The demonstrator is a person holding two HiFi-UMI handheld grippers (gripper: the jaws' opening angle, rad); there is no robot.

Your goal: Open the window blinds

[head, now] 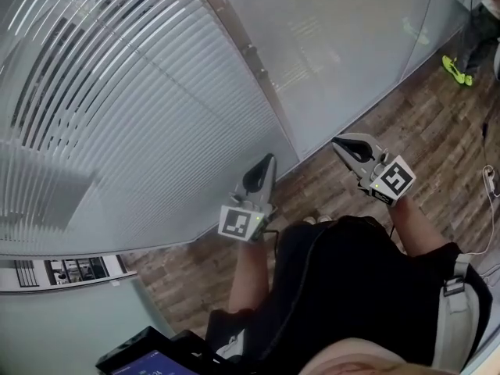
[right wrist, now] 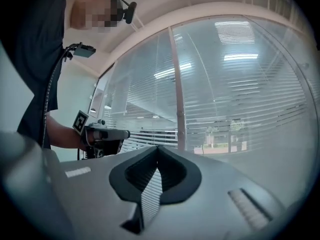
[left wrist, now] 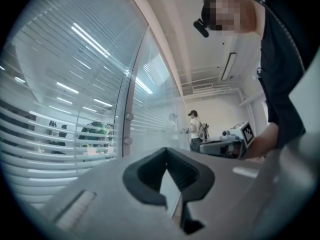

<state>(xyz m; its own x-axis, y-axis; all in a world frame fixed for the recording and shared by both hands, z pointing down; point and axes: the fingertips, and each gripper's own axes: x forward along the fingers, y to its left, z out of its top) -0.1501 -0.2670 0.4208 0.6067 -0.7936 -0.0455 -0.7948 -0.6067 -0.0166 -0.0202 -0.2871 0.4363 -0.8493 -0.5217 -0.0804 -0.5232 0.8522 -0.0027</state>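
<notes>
Right gripper [right wrist: 158,149] fingers [right wrist: 220,179] are pressed together at the tips with nothing between them; only slats show through the slot behind the tips. Left gripper [left wrist: 166,150] fingers [left wrist: 100,184] are closed the same way, also on nothing.

Both grippers are held level in the air, 1 in each hand, side by side and apart, over the wood floor [head: 422,131]. Their tips point toward the glass wall. The left one is near the foot of the glass, the right one further from it, and neither touches anything.

Beyond them, the blinds [head: 117,116] hang lowered across the pane left of the post [head: 254,61]. Dark gaps show between the slats at the upper left, while lower down the slats look pale and close-set. Right of the post is another pane [head: 344,37], pale, with faint slats across it.

At the head view's bottom edge sits a dark device [head: 152,359] with a blue screen. In the top right corner are a person's legs and bright yellow-green shoes [head: 455,69]. Another person [left wrist: 194,130] stands far along the glass in the left gripper view.
</notes>
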